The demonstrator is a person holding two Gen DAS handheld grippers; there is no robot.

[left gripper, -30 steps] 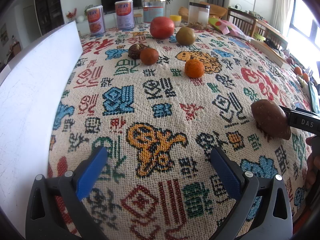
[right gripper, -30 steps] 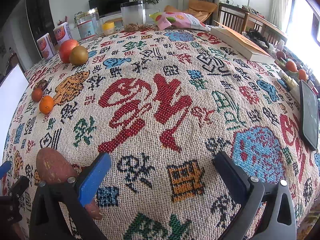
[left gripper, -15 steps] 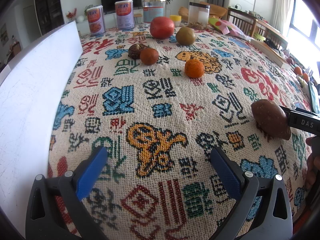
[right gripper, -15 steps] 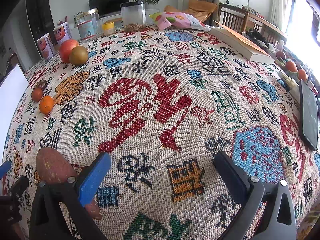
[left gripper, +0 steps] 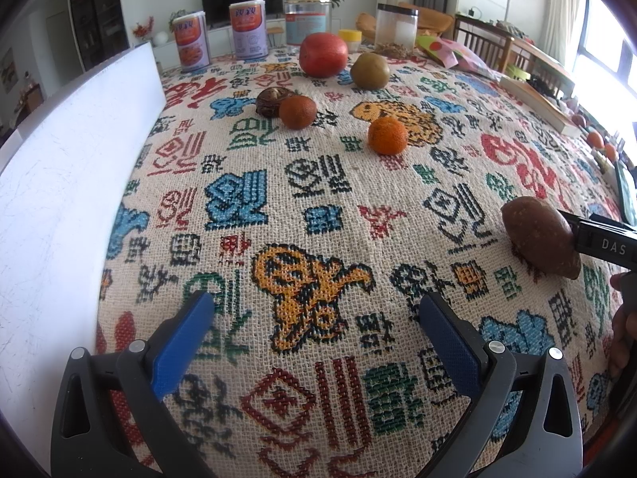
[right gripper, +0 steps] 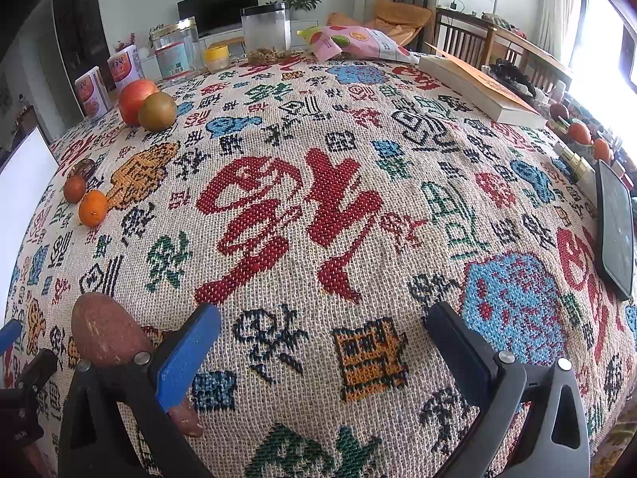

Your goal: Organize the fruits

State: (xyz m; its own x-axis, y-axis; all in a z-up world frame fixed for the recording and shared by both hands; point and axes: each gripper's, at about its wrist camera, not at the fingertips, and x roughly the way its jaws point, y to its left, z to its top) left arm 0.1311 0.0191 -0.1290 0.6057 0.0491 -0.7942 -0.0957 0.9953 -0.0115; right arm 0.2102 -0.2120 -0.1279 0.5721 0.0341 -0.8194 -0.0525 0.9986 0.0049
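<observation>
Sweet potato lies near the surface's near edge, partly hidden behind the right gripper's left finger; its far end is cut off from view. Left gripper hovers low over the patterned cloth, jaws wide, holding nothing. Right gripper likewise: jaws wide, empty. Orange, darker mandarin, apple and pear sit toward the far edge. White board borders the left edge. Open cloth lies between the grippers and the fruit.
</observation>
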